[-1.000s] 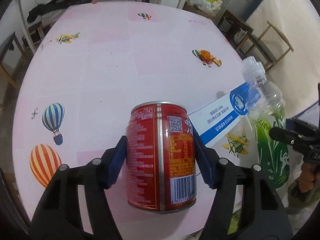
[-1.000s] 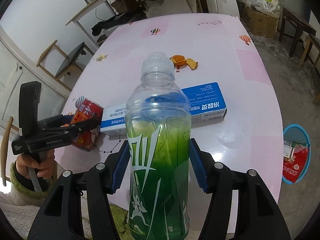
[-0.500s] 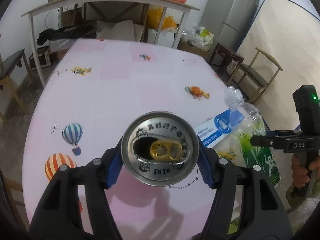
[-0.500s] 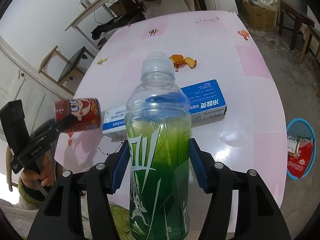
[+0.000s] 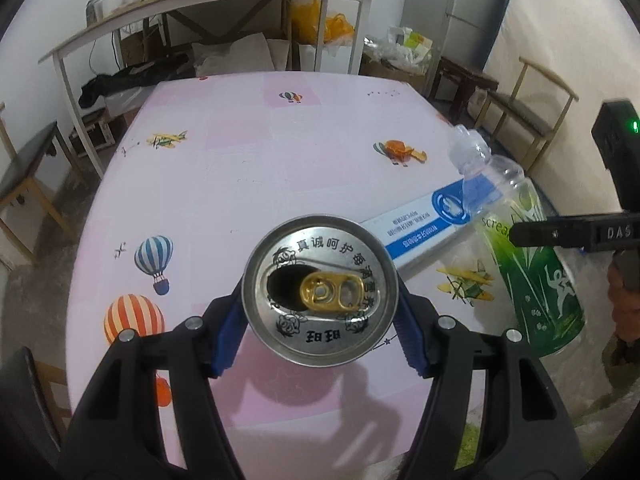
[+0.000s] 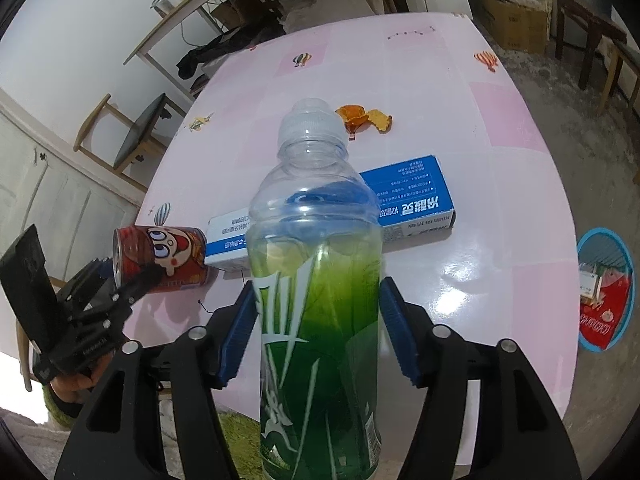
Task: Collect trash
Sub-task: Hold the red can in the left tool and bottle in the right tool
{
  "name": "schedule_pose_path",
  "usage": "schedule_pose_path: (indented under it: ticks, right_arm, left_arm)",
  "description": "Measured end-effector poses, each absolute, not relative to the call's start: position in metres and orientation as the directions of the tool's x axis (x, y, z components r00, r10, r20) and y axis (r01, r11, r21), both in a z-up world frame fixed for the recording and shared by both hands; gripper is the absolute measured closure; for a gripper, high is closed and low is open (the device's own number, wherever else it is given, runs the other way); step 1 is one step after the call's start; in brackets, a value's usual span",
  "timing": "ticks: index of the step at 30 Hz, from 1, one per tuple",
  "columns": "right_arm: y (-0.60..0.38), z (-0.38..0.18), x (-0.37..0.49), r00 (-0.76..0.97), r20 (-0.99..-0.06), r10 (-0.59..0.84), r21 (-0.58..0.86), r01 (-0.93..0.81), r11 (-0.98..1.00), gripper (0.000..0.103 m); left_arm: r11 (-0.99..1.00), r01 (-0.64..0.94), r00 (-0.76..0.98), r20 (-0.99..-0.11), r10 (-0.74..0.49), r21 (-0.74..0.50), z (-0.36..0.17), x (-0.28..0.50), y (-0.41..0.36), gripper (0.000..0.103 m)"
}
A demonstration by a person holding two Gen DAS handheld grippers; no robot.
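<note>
The can shows only its opened lid in the left wrist view, its body hidden behind. The bottle covers the middle of the blue box; the bottle's base is cut off by the lower edge. Box print too small to read.

Bright, glare on table, fisheye warp, dark corners
</note>
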State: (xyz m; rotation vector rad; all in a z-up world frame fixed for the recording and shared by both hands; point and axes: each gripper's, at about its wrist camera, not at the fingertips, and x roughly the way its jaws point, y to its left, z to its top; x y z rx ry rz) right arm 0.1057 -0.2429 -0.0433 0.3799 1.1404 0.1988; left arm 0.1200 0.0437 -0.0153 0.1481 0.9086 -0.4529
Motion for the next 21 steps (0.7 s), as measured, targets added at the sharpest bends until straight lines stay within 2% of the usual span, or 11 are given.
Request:
schedule_pose_path:
  ticks: [7,21]
  right_arm:
    - [-0.2422,-0.0475,0.1048,0.413,-0.838,0.358,0.413,0.051,0.909,0.04]
    - [-0.2466,-0.0485,0.1039,0.416,-0.832,0.367,0.431,0.069,0.9,0.04]
  left_arm:
    - [0.896,0.444,0.515,-0.813,-0.27,-0.016,-0.0208,0.1155,0.0329,0.041]
    - [0.901,0.434,0.511,-0.817,-0.268,-0.024,-0.0184,0.1167,0.0345,0.041]
